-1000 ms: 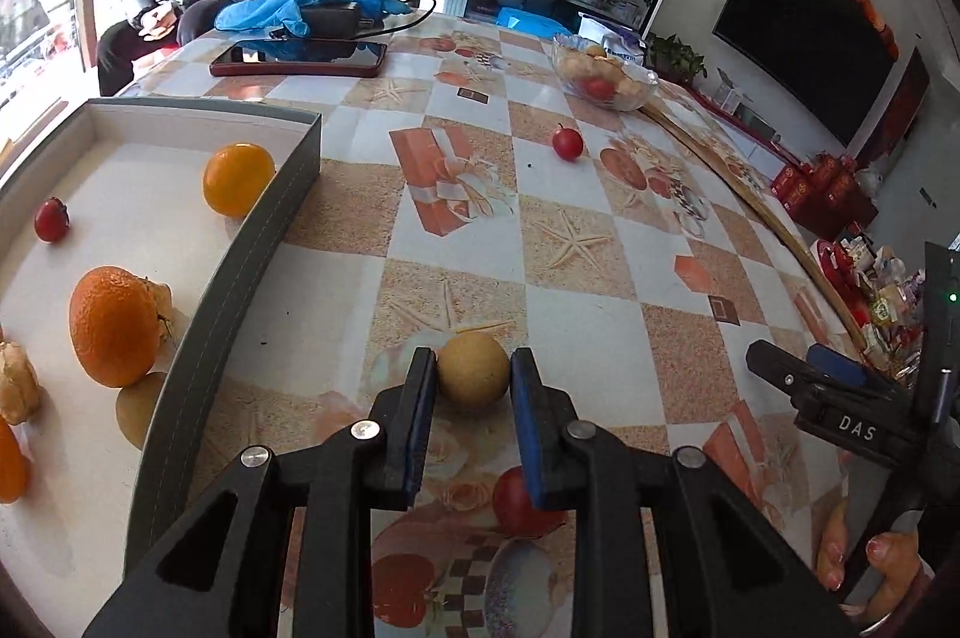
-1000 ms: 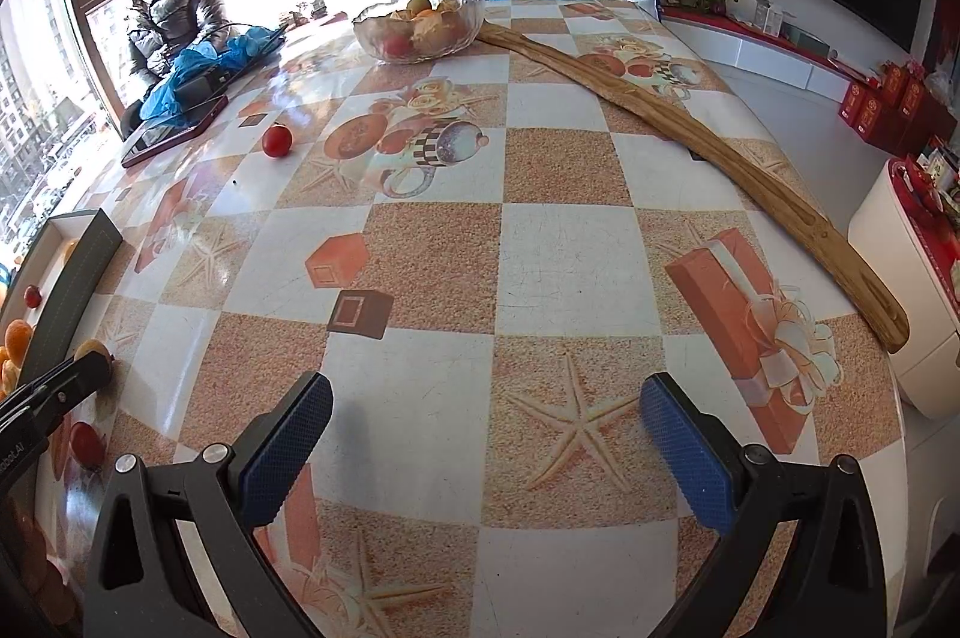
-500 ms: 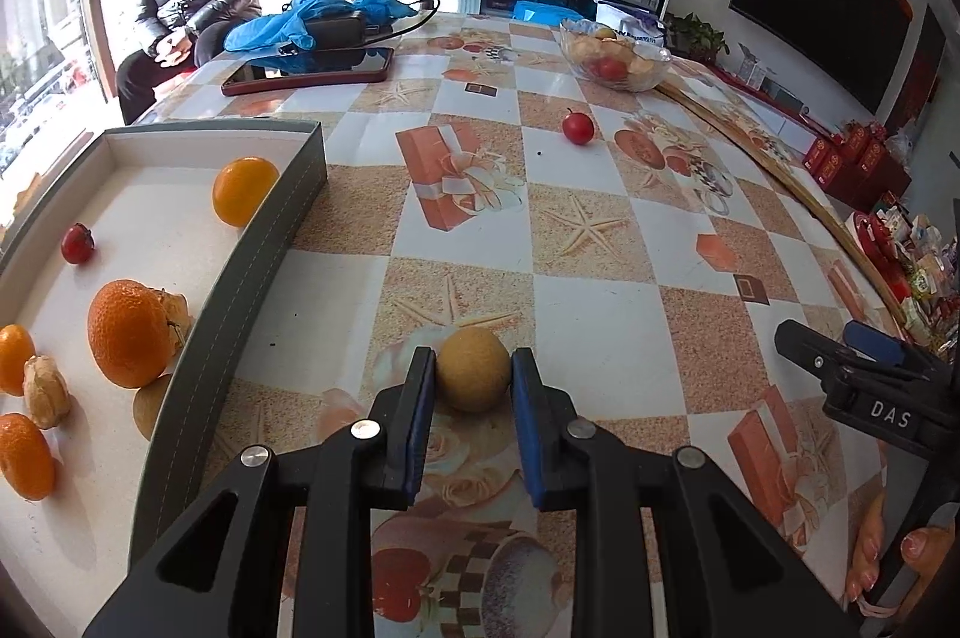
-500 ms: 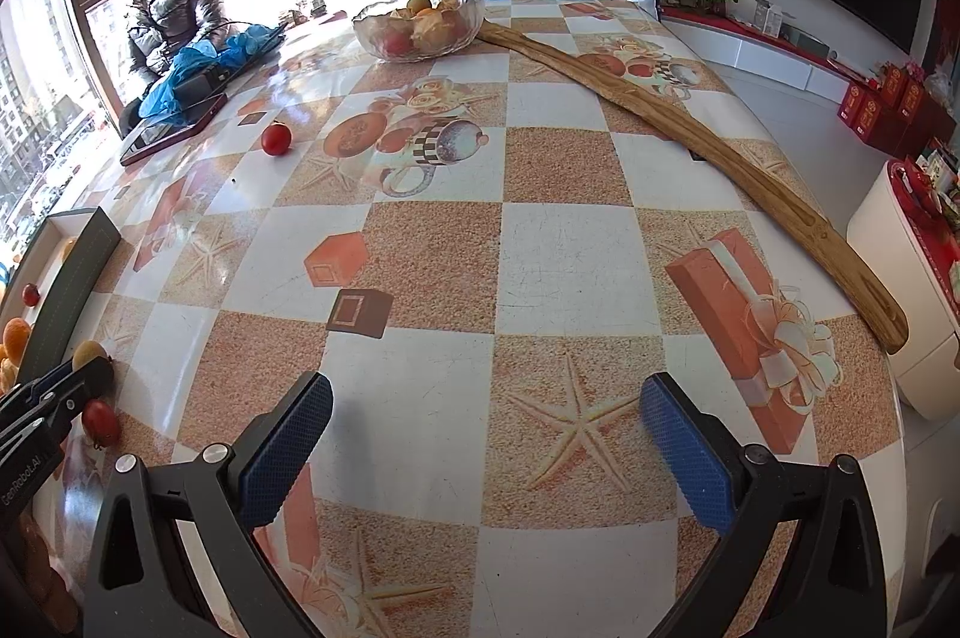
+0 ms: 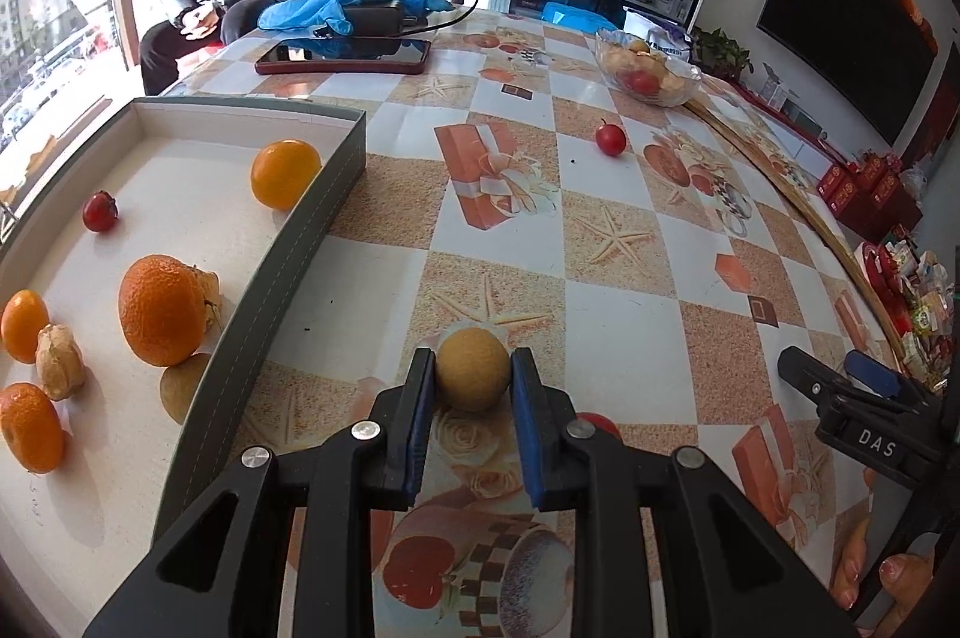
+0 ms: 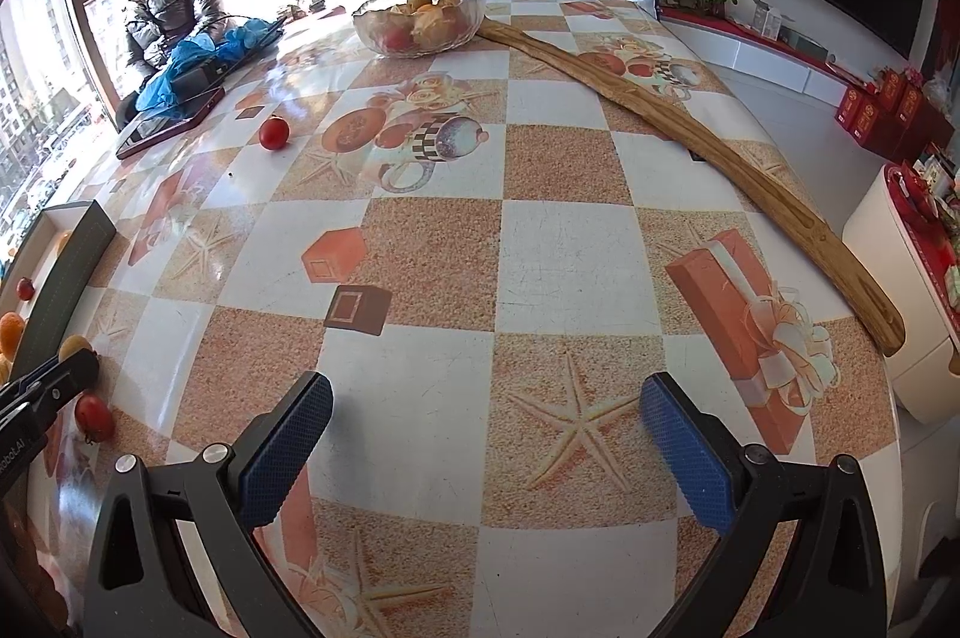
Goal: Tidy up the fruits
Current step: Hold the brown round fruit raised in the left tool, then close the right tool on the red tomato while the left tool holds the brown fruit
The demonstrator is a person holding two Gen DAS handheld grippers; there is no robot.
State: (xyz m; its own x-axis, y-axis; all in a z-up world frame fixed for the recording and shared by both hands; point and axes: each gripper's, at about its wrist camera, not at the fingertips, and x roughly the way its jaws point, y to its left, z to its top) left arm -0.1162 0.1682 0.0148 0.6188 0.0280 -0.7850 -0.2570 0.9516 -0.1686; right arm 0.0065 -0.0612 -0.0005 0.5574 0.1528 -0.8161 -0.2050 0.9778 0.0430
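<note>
Clamped in my left tongs (image 5: 472, 379) is a small round tan fruit (image 5: 472, 376), pinched between the two blue pads at their very tips, so the fruit sits right at the front end of the fingers with its far side sticking out past them. It looks raised a little above the patterned tablecloth (image 5: 606, 278), though I cannot tell how far. To the left of it lies the shallow grey-walled tray (image 5: 282, 278), just beside the tongs, holding oranges, a small red fruit and some tan ones. A red fruit (image 5: 600, 422) lies on the cloth just behind the right-hand finger, partly hidden by it. Another small red fruit (image 5: 611, 138) sits well ahead, near the glass bowl (image 5: 651, 68) of mixed fruit.

My right tongs (image 6: 486, 434) are spread wide over the cloth with nothing between the pads, well apart from the tan fruit.
</note>
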